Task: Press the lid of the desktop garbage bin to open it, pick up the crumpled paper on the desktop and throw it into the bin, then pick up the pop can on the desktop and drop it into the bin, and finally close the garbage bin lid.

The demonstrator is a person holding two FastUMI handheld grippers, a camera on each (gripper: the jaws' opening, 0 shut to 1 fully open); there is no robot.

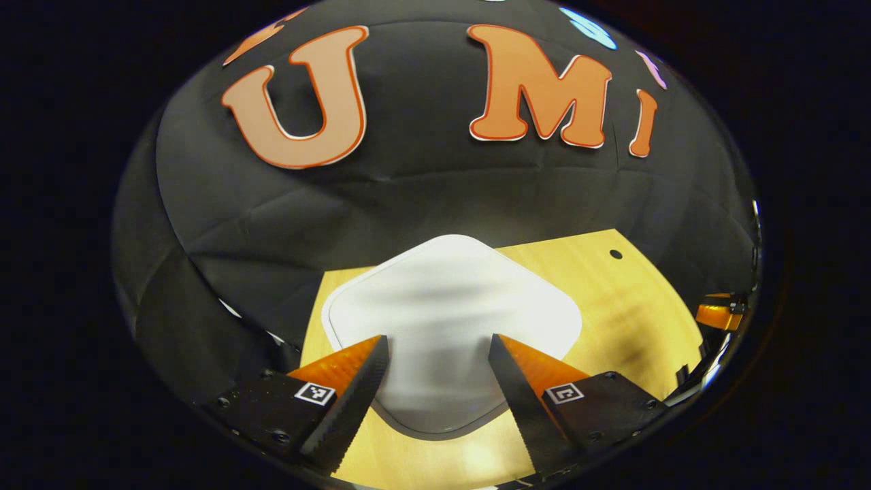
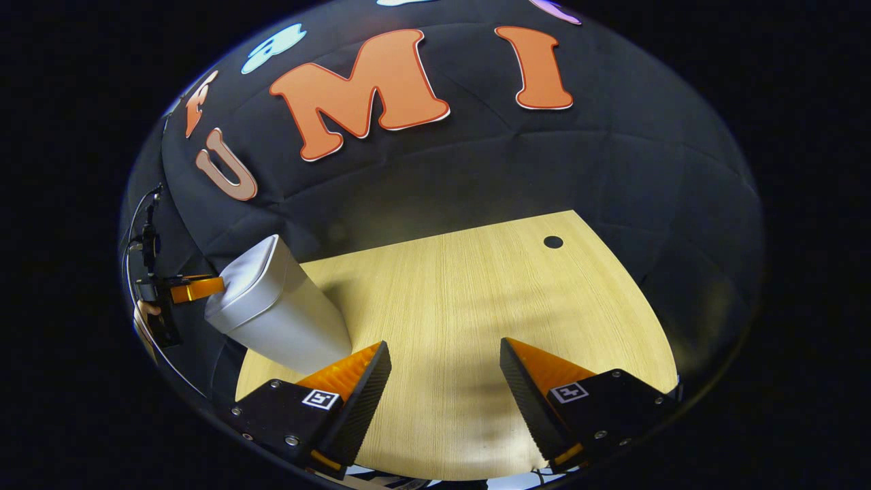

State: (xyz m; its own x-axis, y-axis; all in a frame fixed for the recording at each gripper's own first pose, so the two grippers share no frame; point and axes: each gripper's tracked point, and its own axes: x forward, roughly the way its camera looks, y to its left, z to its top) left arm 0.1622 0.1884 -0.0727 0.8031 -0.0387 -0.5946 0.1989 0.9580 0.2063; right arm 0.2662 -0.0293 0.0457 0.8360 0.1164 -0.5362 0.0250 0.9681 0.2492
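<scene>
The white garbage bin (image 1: 449, 327) sits on the light wood surface (image 1: 612, 299) with its lid (image 1: 442, 306) closed. From above it's a rounded square, a bit blurry in the left gripper view. The left hand-held gripper (image 1: 439, 381) hangs right over it, fingers spread wide apart with nothing between them, and the lid shows through the gap. Can't really tell if the fingertips are touching the lid or just floating above it.

The right hand-held gripper (image 2: 446, 388) is off to the right of the bin, over a bare stretch of the surface (image 2: 476, 299). Its fingers are spread wide too, holding nothing. In the right gripper view you see the bin (image 2: 279, 313) from the side, tapering toward the bottom, near the left edge of the surface, and the left hand-held gripper (image 2: 194, 289) pokes in at the bin's top from the far left with a bit of a hand (image 2: 146, 313) behind it. The right hand-held gripper also peeks in at the right edge of the left gripper view (image 1: 721, 313).

There's a small dark round hole (image 2: 552, 241) in the surface toward the far right corner. Black cloth wall (image 2: 612, 150) behind everything.
</scene>
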